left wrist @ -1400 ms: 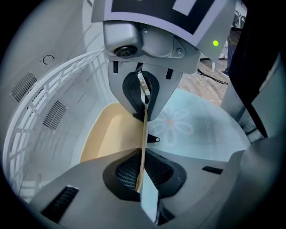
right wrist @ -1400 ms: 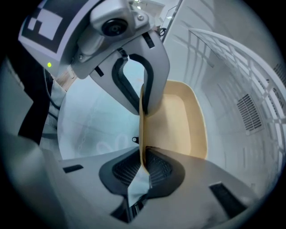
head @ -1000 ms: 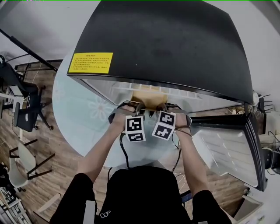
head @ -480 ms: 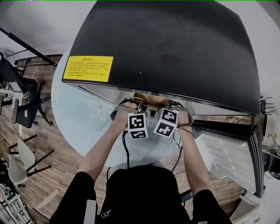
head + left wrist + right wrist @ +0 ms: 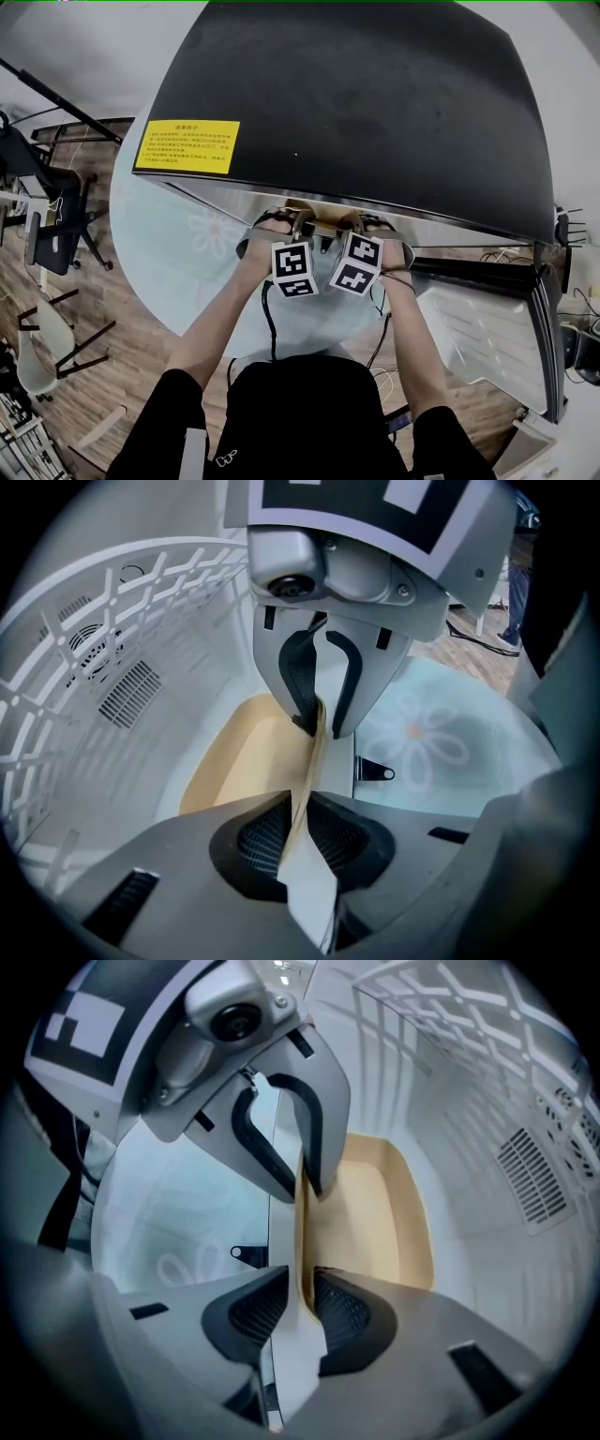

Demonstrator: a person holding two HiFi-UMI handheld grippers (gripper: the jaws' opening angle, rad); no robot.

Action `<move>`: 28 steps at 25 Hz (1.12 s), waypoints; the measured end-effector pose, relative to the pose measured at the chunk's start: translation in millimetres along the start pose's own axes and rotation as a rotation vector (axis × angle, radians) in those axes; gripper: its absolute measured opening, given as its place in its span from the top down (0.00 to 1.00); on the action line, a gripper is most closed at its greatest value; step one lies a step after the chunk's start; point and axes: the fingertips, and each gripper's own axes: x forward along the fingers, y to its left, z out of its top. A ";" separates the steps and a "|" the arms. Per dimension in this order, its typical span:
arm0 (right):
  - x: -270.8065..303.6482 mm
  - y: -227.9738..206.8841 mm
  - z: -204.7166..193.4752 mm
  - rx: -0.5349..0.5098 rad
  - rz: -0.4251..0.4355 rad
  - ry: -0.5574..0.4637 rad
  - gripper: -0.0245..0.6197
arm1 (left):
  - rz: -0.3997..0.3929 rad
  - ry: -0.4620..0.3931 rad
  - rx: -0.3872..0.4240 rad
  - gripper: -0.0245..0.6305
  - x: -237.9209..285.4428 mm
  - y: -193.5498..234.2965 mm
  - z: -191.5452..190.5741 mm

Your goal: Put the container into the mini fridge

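Note:
The tan container [image 5: 317, 212] lies on the white floor inside the mini fridge [image 5: 356, 94], mostly hidden under the fridge's black top. My left gripper [image 5: 300, 223] and right gripper [image 5: 343, 225] sit side by side at its near rim. In the left gripper view the container [image 5: 234, 752] has its thin rim between the pads of my left gripper [image 5: 305, 838], with a gap on each side. My right gripper [image 5: 291, 1312] also straddles the container [image 5: 375, 1213] rim without pressing it. Both sets of jaws have just been opening.
The fridge door [image 5: 487, 328] hangs open at the right. A white wire shelf [image 5: 141, 583] spans the fridge above the container, with vents in the back wall [image 5: 131, 691]. The fridge stands on a round flower-print table [image 5: 178, 253]. Chairs [image 5: 47, 234] stand at the left.
Less of the container shows below the fridge's top edge than a second ago. Both hands stay at the fridge opening.

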 end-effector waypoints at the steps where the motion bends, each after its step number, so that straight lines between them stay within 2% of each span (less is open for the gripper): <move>1: -1.0 -0.4 -0.5 0.000 -0.003 -0.001 0.81 | 0.008 -0.002 -0.005 0.86 -1.2 1.5 0.9; 5: -3.6 -0.9 -2.0 -0.002 -0.017 0.001 0.80 | 0.029 -0.005 -0.009 0.82 -5.7 5.1 2.0; 7: -5.5 -0.7 -1.7 -0.001 -0.024 0.000 0.77 | 0.034 -0.007 -0.008 0.82 -8.2 5.6 2.8; 14: -11.1 -4.0 -2.5 -0.006 -0.073 -0.003 0.77 | 0.060 -0.016 -0.012 0.82 -16.1 8.8 5.6; 22: -16.4 -1.2 -1.5 0.002 -0.071 -0.005 0.75 | 0.054 0.007 -0.022 0.78 -15.1 5.9 0.0; 28: -23.4 -2.5 -0.3 0.008 -0.090 -0.015 0.75 | 0.059 -0.017 -0.023 0.77 -23.1 5.6 6.1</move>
